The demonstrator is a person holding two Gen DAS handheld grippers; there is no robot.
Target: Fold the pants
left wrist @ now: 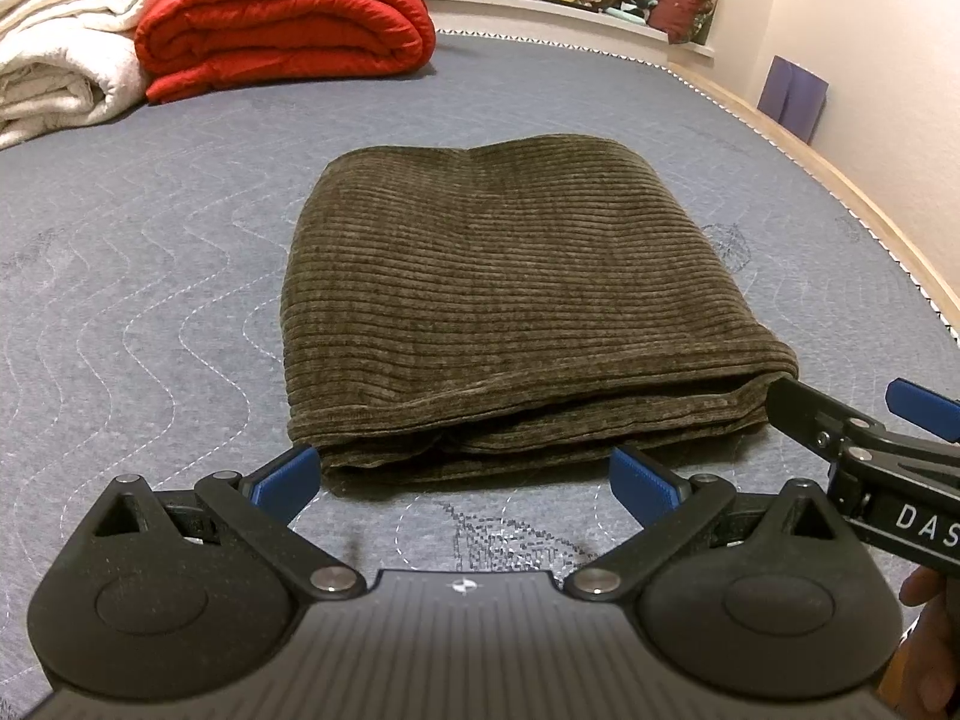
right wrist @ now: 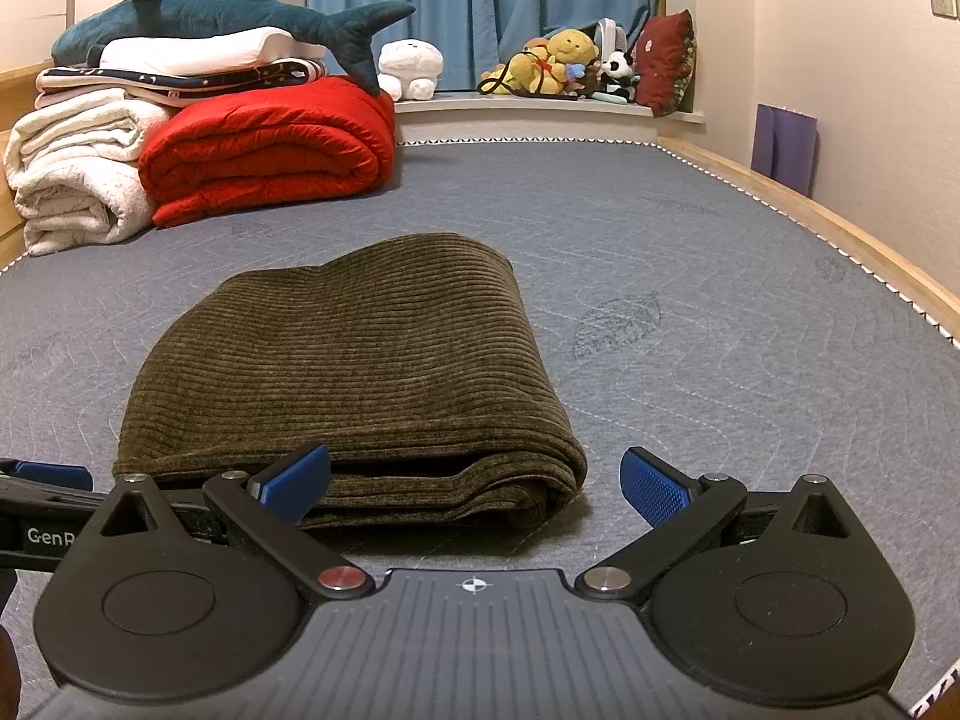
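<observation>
Pants [left wrist: 510, 276]: olive ribbed corduroy-like cloth, matt, soft pile; mattress [left wrist: 150, 252]: grey quilted fabric with wavy stitching; left gripper [left wrist: 465, 480] and right gripper [right wrist: 474, 480]: matt black textured plastic, metal pivot pins, blue knurled finger pads [right wrist: 651, 483]; red quilt [right wrist: 270, 150]: smooth fabric with slight sheen.

Grey-blue quilted mattress [right wrist: 690, 276] with wavy stitching and a faint woven leaf motif, edged by a light wooden bed frame [right wrist: 798, 204] along its right side. Folded olive-brown ribbed corduroy pants [right wrist: 360, 372] lie flat at centre, a thick rectangular bundle, layered open edges at 6 o'clock. Rolled red quilted comforter [right wrist: 270, 150] at 10 o'clock, well apart from the pants. Folded cream fleece blanket [right wrist: 78, 180] touching the comforter's left side, at the mattress's far left corner. In the left wrist view the pants [left wrist: 510, 276] sit centre, comforter [left wrist: 282, 24] at 11 o'clock.
</observation>
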